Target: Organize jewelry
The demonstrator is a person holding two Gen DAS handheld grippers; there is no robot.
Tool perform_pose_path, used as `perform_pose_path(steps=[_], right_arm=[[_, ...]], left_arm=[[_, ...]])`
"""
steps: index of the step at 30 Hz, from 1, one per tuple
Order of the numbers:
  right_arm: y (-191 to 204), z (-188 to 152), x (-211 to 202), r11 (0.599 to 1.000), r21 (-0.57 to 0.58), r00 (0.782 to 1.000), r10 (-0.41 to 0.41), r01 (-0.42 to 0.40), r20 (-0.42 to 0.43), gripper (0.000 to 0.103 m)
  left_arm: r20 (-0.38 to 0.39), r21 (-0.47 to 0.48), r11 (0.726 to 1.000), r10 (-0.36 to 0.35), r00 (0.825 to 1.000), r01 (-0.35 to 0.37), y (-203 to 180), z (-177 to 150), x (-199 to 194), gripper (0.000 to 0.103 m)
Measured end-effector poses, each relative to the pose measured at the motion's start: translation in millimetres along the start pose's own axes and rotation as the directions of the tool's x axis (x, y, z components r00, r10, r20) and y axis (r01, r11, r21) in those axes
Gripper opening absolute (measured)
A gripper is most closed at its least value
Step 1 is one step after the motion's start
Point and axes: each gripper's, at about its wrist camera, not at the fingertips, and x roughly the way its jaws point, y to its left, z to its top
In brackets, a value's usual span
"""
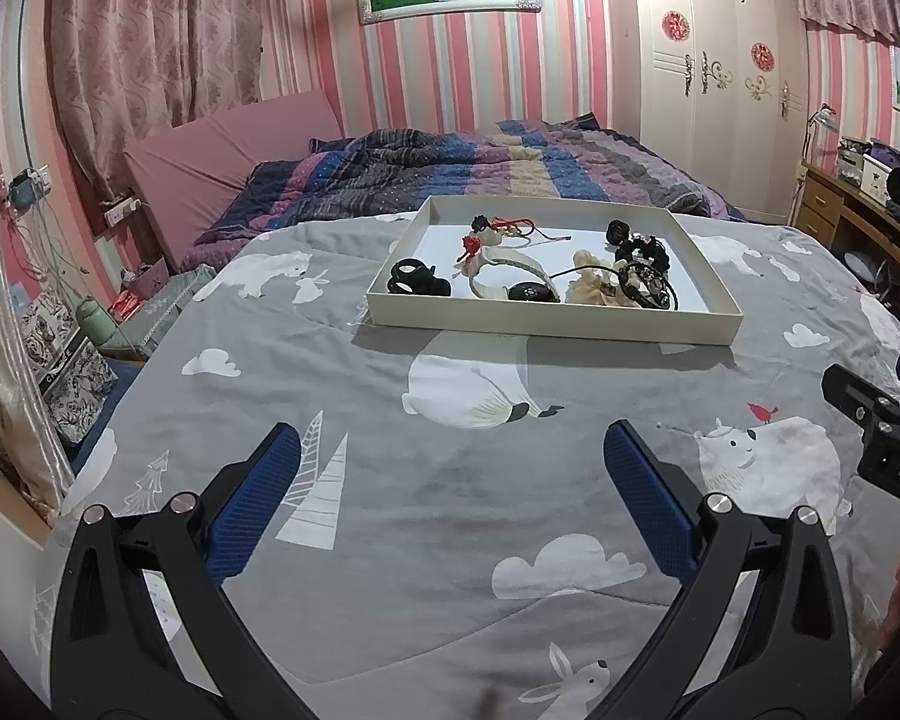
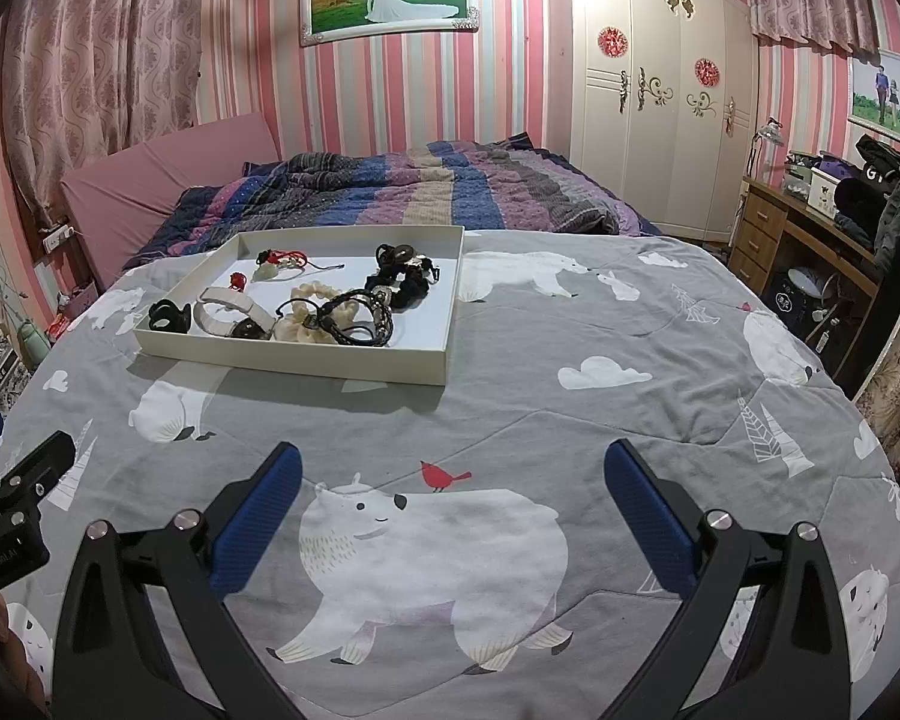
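Observation:
A shallow white tray (image 1: 546, 319) (image 2: 294, 360) lies on the grey polar-bear bedspread. Inside it sit a black hair claw (image 1: 417, 279) (image 2: 168, 317), a white headband (image 1: 513, 269) (image 2: 225, 313), a cream scrunchie (image 1: 591, 285) (image 2: 312, 309), red-cord pieces (image 1: 501, 228) (image 2: 282, 259), and black bracelets and scrunchies (image 1: 642, 267) (image 2: 384, 288). My left gripper (image 1: 450, 453) hovers open over the bedspread, short of the tray, holding nothing. My right gripper (image 2: 450, 471) is also open and empty, with the tray ahead to its left.
The bedspread (image 1: 450, 540) covers the near bed; a striped purple-blue quilt (image 2: 402, 192) lies behind the tray. A white wardrobe (image 2: 660, 96) and a cluttered wooden desk (image 2: 810, 222) stand at the right. Boxes and a flask (image 1: 93, 318) crowd the floor at the left.

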Motion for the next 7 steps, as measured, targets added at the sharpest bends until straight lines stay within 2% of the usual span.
perform_pose_path(steps=[7], right_arm=[[-0.2, 0.0, 0.1, 1.000, -0.001, 1.000, -0.001, 0.001, -0.001, 0.101]], left_arm=[[-0.001, 0.006, 1.000, 0.006, 1.000, -0.006, -1.0, 0.4, -1.0, 0.100]])
